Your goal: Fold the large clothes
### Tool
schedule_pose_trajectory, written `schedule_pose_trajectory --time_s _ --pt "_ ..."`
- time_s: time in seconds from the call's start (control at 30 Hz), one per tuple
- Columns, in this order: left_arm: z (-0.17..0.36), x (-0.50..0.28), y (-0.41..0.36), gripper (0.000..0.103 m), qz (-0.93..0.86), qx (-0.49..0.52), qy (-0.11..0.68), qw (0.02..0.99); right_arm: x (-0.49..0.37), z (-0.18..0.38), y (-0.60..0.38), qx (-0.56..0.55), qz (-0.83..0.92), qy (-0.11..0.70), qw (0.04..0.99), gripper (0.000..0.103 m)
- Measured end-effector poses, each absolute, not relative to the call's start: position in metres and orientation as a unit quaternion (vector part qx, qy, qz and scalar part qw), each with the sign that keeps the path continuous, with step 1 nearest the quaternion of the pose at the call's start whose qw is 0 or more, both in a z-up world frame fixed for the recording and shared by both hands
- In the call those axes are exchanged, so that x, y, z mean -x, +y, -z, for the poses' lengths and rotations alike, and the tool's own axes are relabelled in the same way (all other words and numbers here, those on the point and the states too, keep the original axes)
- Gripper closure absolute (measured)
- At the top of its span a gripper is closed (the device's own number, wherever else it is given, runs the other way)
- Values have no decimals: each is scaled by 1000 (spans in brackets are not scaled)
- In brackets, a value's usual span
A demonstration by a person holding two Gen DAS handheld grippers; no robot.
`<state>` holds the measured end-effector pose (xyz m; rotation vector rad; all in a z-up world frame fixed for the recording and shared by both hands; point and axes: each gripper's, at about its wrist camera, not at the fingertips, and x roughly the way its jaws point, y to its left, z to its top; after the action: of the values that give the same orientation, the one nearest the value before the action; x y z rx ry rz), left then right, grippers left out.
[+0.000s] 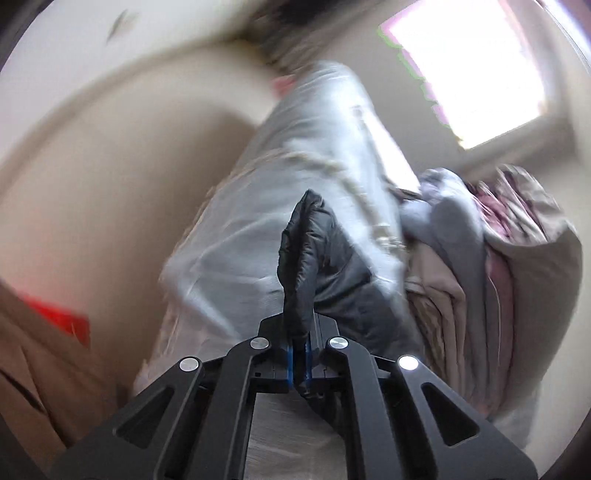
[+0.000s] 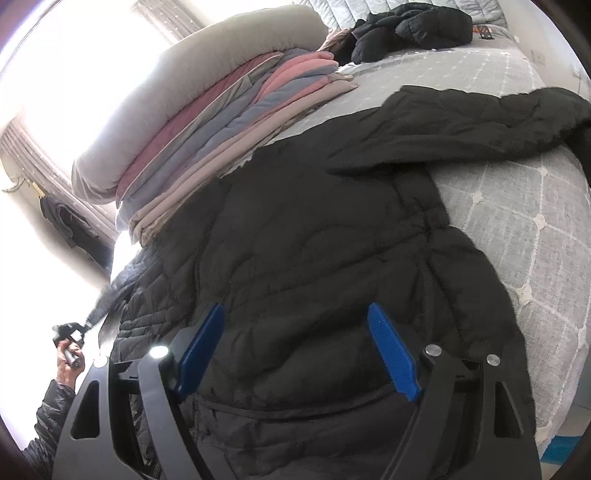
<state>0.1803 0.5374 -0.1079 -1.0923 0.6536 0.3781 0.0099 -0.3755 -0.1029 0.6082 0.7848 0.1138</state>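
Left gripper [image 1: 298, 343] pinching black quilted puffer jacket [image 2: 295, 240] fold; right gripper [image 2: 299, 350] spread wide over jacket on grey patterned bed [image 2: 517, 221].

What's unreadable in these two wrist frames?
- Left wrist view: the bed and the folded quilt stack are smeared by motion blur.
- Left wrist view: which part of the black puffer jacket the left gripper pinches, too close to tell.
- Right wrist view: jacket hem, hidden behind the right gripper body and cut by the bottom edge.
- Right wrist view: small item on the far bed, too small.
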Motion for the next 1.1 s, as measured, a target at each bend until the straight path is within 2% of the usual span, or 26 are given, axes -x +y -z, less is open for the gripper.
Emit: schedule_pose_trajectory --time_s 0.1,0.13,0.2,0.5,0.6,0.87,0.9,0.97,1.0,1.1 --pt "117 -182 532 100 -164 513 304 786 1 92 -404 -316 -29 338 886 23" --pt "122 -182 531 99 -153 518 309 783 3 89 -417 -331 -21 324 886 14" --pt "124 -184 529 99 -150 525 312 777 5 87 -453 -368 2 298 881 8" --pt "112 -176 522 99 -158 506 300 793 -11 155 -593 -586 105 242 766 8" --pt "112 -175 521 99 -165 504 302 792 -15 163 -613 -588 145 212 767 8" --pt "112 -179 519 99 -182 489 303 797 -60 171 -646 -567 190 199 776 8" --pt "112 -180 519 99 -186 486 303 798 -69 169 -646 -557 190 200 784 13" --pt "111 -181 517 99 -191 481 302 800 -81 164 -649 -536 186 217 794 73" --pt "110 -182 517 99 -193 479 301 802 -85 162 -650 -532 187 219 797 96" --pt "108 -183 516 99 -196 477 299 803 -86 142 -649 -505 191 200 818 96"
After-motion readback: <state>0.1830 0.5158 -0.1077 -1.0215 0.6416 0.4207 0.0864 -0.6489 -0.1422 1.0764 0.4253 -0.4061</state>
